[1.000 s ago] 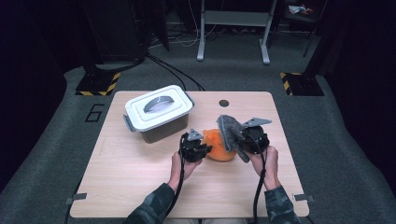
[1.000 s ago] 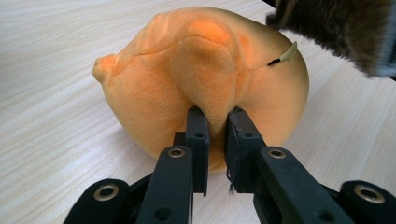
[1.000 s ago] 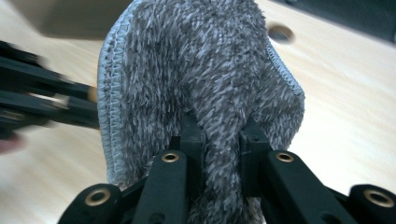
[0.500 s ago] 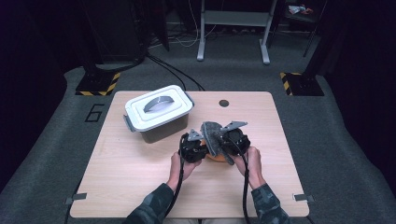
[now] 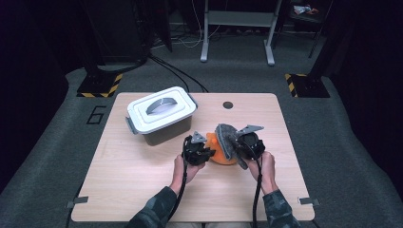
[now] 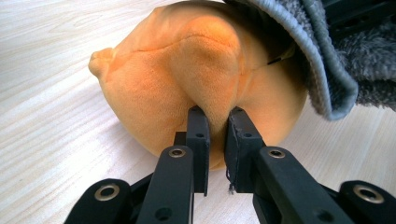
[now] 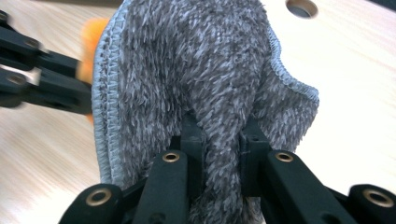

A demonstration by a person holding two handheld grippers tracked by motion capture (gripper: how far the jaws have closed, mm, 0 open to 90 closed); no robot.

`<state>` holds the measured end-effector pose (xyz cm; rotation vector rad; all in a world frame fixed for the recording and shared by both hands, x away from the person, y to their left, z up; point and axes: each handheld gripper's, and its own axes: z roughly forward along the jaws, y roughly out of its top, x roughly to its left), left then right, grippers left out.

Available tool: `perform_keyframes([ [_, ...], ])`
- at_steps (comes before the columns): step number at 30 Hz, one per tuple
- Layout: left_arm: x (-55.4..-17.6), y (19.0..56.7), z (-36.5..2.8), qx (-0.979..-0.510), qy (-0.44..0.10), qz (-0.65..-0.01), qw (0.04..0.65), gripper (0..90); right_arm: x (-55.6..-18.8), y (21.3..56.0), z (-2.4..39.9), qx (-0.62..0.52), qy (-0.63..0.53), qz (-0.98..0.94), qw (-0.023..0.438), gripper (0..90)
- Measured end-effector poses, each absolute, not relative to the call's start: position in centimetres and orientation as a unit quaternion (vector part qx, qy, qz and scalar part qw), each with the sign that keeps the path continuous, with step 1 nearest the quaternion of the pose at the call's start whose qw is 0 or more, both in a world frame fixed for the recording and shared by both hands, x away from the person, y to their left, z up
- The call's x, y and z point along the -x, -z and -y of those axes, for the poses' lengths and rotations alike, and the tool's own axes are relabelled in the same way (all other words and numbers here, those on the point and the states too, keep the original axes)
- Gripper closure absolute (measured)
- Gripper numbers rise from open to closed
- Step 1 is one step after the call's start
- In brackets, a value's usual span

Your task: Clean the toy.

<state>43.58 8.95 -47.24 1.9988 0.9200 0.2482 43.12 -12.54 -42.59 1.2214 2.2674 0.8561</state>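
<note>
High view shows the light wooden table (image 5: 142,190) with a lidded white-and-grey storage box (image 5: 160,115) standing at its back left, the lid on. At the middle of the table, just in front of the box's right end, sits the orange plush toy (image 5: 219,153), and both hands work on it.

The grey fluffy cloth (image 5: 228,137) is the next largest thing in play. A second ago it was held higher and off to the toy's right; now it drapes over the toy's right half, so the right hand has brought it down and across. I judge that the wiping or covering of the toy is just starting, with contact made on one side only.

The left tongs (image 6: 215,116) are closed on a pinched fold of the toy's plush, steadying it against the table. The right tongs (image 7: 219,123) are clamped on a bunched ridge of the cloth.

Next, the cloth probably has to be drawn over the toy while the left grip keeps it from sliding.
</note>
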Motion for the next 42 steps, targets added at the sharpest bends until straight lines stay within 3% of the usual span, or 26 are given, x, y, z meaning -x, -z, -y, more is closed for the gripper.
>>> perform_keyframes([
  [10,-43.6,47.2,-8.9,-0.807,-0.101,-0.371,0.448,81.0,-43.9,44.5,15.0,-0.484,-0.287,-0.801,0.205,76.4],
  [21,-43.6,47.2,-9.0,-0.805,-0.103,-0.374,0.448,81.0,-45.4,49.1,17.7,-0.529,-0.271,-0.789,0.157,76.3],
  [27,-43.6,47.2,-9.0,-0.804,-0.102,-0.376,0.449,80.9,-44.9,47.4,17.9,-0.524,-0.263,-0.789,0.184,76.2],
  [33,-43.5,47.1,-8.9,-0.805,-0.104,-0.375,0.448,80.8,-43.3,43.4,17.7,-0.507,-0.286,-0.783,0.218,76.2],
  [38,-43.6,47.1,-8.7,-0.806,-0.102,-0.375,0.446,80.8,-42.0,40.1,15.1,-0.462,-0.312,-0.795,0.238,76.1],
  [42,-43.6,47.0,-8.9,-0.810,-0.102,-0.371,0.442,80.7,-42.0,39.7,12.4,-0.429,-0.302,-0.819,0.233,76.1],
])
